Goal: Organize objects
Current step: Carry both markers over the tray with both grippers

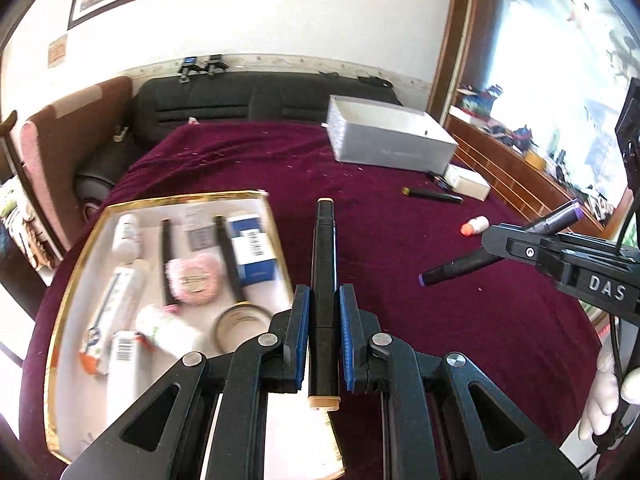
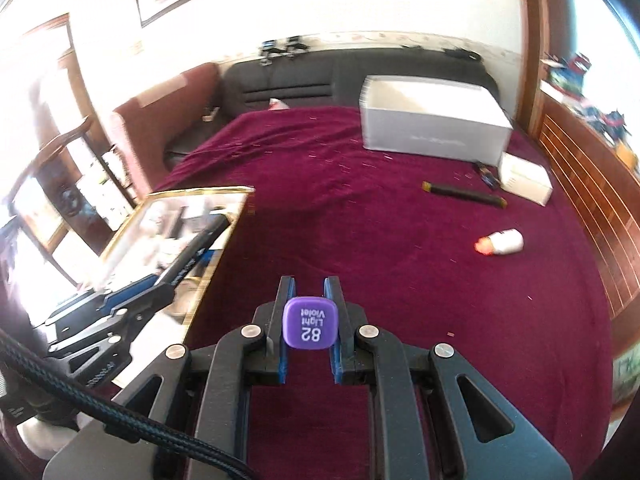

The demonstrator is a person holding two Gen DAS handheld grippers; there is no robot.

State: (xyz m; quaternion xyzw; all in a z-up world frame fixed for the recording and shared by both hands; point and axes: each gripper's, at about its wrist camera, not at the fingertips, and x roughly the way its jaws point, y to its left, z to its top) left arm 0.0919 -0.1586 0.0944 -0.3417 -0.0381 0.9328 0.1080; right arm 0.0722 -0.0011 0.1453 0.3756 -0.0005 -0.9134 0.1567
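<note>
The left gripper (image 1: 323,320) points toward twelve o'clock, level over the near edge of the maroon-covered table (image 1: 400,240), its jaws clamped on a black marker with tan caps (image 1: 324,272) that lies lengthwise between the blue pads, one cap near the camera and the other far beyond the fingertips. At its nine o'clock sits a gold-rimmed tray (image 1: 76,276) holding tubes, two dark markers, a blue and white box (image 1: 254,250), a pink round case (image 1: 194,278) and a round tin (image 1: 240,322).

The right gripper (image 2: 308,320) also aims toward twelve o'clock, hanging above bare cloth, jaws closed on a violet marker (image 2: 309,328) held crosswise, so its cap end reading "82 Light Violet" faces the camera. From the left wrist view this marker (image 1: 480,258) slants from four o'clock, tilted with its far end higher.

Loose on the table toward one to two o'clock lie a small white bottle with an orange cap (image 2: 502,243), another black marker (image 2: 464,194), a small white carton (image 2: 524,178) and, farther back, a grey open box (image 2: 432,124).
</note>
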